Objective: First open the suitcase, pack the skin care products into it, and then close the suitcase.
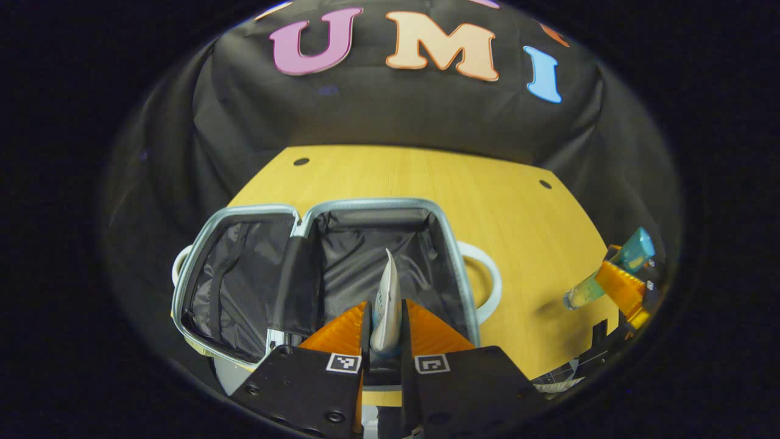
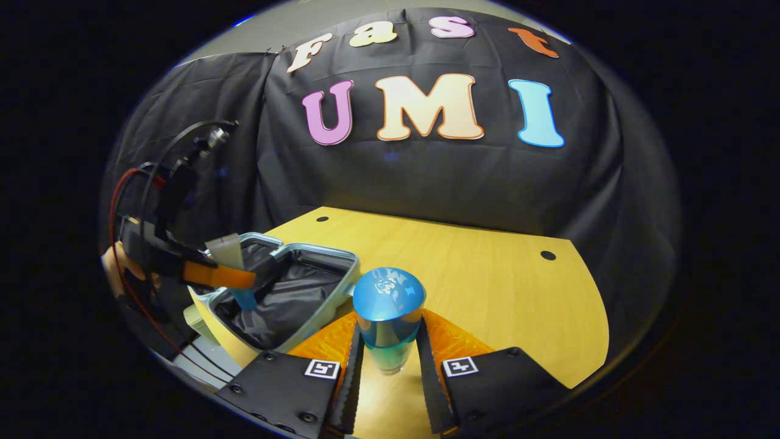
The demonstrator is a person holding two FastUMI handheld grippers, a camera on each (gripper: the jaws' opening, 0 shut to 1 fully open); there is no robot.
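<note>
At the bottom centre of the left gripper view, my left gripper (image 1: pixel 386 332) pinches a flat silvery tube (image 1: pixel 387 305) between both fingers; the tube stands on edge, its thin crimped end pointing up. Just behind it, in the middle of the frame, lies the open suitcase (image 1: pixel 454 244), its two halves spread flat on the wooden table (image 1: pixel 530 213). Both halves show dark lining inside a pale blue rim, and a white handle (image 1: pixel 490 283) curves out from the right half. From this angle the tube sits over the right half, though I cannot tell whether it touches the lining. Far to the right edge of the same view I see my right gripper (image 1: pixel 609 283) holding a bottle (image 1: pixel 634 253) with a blue cap, tilted with the cap toward the upper right.

Down in the lower middle of the right gripper view, the right gripper (image 2: pixel 390 356) has both fingers pressed on the bottle (image 2: pixel 389 311), whose rounded blue cap faces the camera and whose greenish clear body runs down between the fingers. The table (image 2: pixel 487 274) spreads out behind it. At the left of this frame the suitcase (image 2: pixel 329 292) lies open, and over it the left gripper (image 2: pixel 234 277) grips the tube (image 2: pixel 226 250), pale end up and blue cap down inside the case. A hand (image 2: pixel 119 265) holds that gripper at the far left, with red and black cables looping above it.
</note>
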